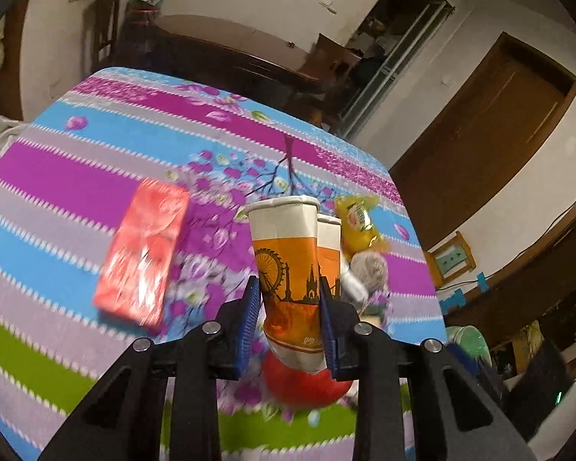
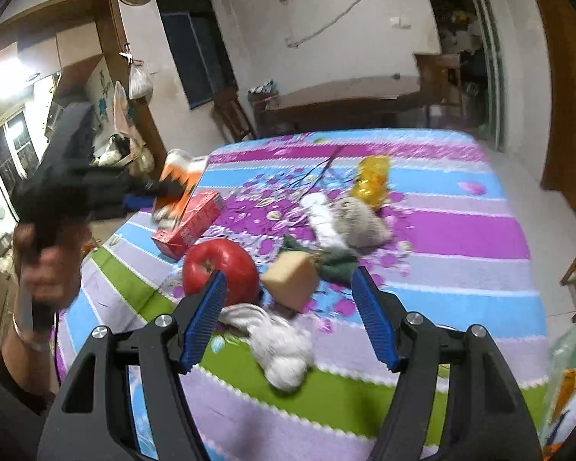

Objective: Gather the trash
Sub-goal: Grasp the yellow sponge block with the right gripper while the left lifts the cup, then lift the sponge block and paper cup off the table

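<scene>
My left gripper [image 1: 289, 288] is shut on an orange-and-white paper cup [image 1: 284, 246] printed with a skyline, held tilted above the table. A second matching cup [image 1: 328, 246] sits against the first one. The right wrist view shows the same left gripper [image 2: 161, 188] at the left, in a person's hand, with the cups [image 2: 180, 176] lifted over the red box [image 2: 190, 223]. My right gripper [image 2: 290, 273] is open over the table's near side, with nothing between its fingers. Beyond it lie a red apple [image 2: 220, 265], a tan block [image 2: 292, 280] and a white cloth [image 2: 280, 342].
On the striped floral tablecloth [image 2: 460, 238] lie a yellow wrapper [image 2: 372, 178], a grey crumpled wad [image 2: 359, 219], a white roll [image 2: 322, 219] and a dark green cloth [image 2: 338, 261]. A green plastic bag [image 2: 572, 345] shows at the right edge. Wooden furniture stands behind the table.
</scene>
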